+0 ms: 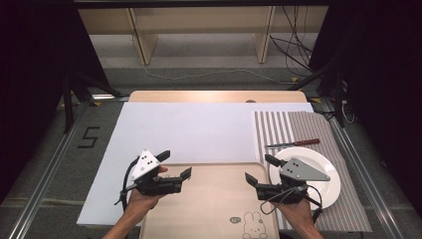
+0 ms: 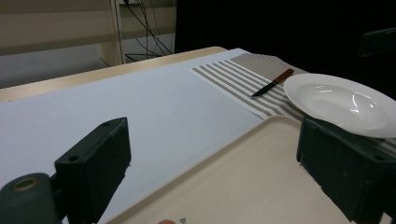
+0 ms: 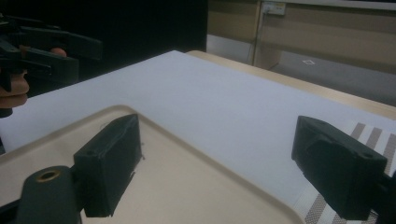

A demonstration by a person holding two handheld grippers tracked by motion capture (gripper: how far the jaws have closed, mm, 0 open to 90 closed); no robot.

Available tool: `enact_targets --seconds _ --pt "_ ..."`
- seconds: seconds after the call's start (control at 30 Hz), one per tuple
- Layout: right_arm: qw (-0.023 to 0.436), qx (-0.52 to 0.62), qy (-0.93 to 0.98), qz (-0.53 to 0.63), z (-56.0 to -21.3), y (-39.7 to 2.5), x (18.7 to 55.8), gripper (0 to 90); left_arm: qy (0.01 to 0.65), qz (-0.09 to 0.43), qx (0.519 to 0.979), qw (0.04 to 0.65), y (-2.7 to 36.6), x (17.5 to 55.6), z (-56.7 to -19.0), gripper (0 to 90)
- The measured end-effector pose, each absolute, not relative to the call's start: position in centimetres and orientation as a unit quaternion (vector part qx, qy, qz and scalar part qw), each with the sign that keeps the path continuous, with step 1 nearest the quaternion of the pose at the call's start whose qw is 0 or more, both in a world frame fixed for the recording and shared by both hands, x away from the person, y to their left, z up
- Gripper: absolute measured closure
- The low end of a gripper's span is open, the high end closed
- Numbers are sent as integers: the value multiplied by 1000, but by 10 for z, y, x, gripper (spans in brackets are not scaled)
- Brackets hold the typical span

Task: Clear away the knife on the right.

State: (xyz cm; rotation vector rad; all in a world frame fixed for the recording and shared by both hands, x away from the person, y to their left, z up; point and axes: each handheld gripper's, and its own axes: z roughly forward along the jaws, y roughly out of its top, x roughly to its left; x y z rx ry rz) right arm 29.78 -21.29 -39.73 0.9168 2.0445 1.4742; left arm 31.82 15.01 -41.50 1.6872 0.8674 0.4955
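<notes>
**Both grippers poised over tray, nothing held**

High view: left gripper (image 1: 175, 164) and right gripper (image 1: 259, 170) hover over the tray (image 1: 214, 199), jaws wide, empty.

Left gripper view: plate (image 2: 341, 103) just beside the tray's corner, knife (image 2: 272, 83) beyond.

Right gripper view: advise approaching the plate's rim level.

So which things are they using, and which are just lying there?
In use: left hand-held gripper, right hand-held gripper, both open over the beige tray.
Lying about: white plate, knife, striped mat, white sheet.
</notes>
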Motion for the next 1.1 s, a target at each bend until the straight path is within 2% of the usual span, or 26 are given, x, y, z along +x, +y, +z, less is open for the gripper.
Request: enact_targets --seconds 0.47,0.9,1.1 --pt "250 338 738 528 -394 -218 301 173 367 211 716 556 150 318 -415 99" --pt "302 341 736 501 -382 -234 314 197 369 213 715 555 150 318 -415 99" --pt "286 351 747 487 -381 -243 330 194 369 214 715 554 150 319 -415 99"
